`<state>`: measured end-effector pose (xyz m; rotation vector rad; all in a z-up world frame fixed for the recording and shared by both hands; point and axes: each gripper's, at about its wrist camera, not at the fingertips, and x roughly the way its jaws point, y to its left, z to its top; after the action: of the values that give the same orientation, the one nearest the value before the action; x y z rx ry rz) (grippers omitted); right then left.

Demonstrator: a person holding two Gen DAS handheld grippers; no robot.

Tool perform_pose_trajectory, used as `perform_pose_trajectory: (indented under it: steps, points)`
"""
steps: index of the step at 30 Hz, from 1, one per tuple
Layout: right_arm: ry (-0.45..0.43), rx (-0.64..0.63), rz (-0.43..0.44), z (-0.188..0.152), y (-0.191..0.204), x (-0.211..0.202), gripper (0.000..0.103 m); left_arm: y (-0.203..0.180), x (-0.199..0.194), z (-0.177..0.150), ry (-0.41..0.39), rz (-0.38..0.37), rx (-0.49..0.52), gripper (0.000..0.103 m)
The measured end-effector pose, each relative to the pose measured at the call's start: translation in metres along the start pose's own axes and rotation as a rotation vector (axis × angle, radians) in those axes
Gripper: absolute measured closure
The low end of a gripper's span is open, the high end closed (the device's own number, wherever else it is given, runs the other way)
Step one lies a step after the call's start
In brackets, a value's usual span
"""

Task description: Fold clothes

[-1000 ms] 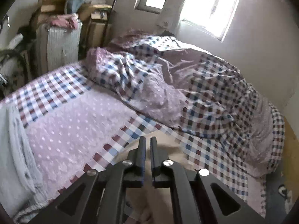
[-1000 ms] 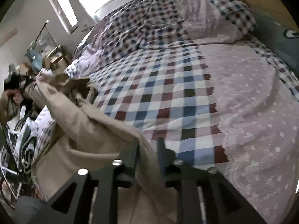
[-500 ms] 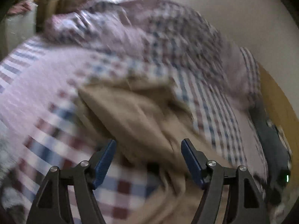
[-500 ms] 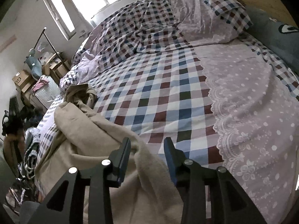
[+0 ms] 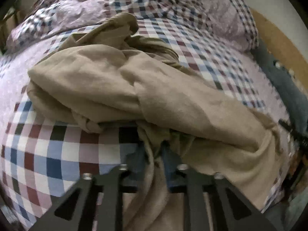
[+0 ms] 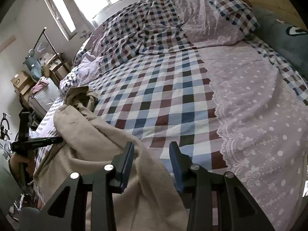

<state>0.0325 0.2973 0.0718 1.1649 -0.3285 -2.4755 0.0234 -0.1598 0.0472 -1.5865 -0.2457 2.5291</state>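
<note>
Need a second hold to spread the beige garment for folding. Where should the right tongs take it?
Take the beige garment by the ridge beside the right tongs, coming from the near bed edge: that fold stands raised off the checked sheet, so the tongs can straddle it.

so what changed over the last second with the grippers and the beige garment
The left gripper dropped toward the bed, opened, and is closing on a fold of the beige garment. The right gripper opened, letting go of the cloth. The checked bedding stayed put.
</note>
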Motion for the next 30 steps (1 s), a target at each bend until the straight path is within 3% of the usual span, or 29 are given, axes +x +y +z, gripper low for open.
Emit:
perform_pose_trajectory:
  steps: [7,14,20,24,25,26,28,29,30]
  points:
    - [0.015,0.023,-0.015,-0.001,-0.011,-0.002,0.062,0.052,-0.039,-0.01,-0.175,-0.043,-0.247,0.099]
    - [0.008,0.077,0.011,-0.003,-0.029,-0.015,0.062,0.118,-0.079,-0.017,-0.332,0.066,-0.439,0.099]
    - [0.066,0.051,0.056,-0.017,-0.039,-0.024,0.06,0.154,-0.08,-0.021,-0.322,0.188,-0.521,0.099]
    - [0.13,-0.005,0.115,-0.032,-0.032,-0.023,0.06,0.162,-0.06,-0.02,-0.239,0.23,-0.544,0.098]
    - [0.143,-0.014,0.131,-0.034,-0.031,-0.023,0.06,0.162,-0.061,-0.023,-0.254,0.221,-0.552,0.098]
    - [0.153,-0.021,0.143,-0.037,-0.031,-0.023,0.06,0.161,-0.065,-0.025,-0.28,0.213,-0.56,0.091]
    - [0.168,-0.029,0.157,-0.041,-0.031,-0.025,0.06,0.16,-0.075,-0.03,-0.315,0.214,-0.564,0.07]
    - [0.178,-0.029,0.162,-0.042,-0.032,-0.025,0.06,0.159,-0.081,-0.032,-0.333,0.211,-0.564,0.052]
    - [0.188,-0.03,0.163,-0.044,-0.033,-0.024,0.06,0.158,-0.087,-0.034,-0.351,0.21,-0.561,0.044]
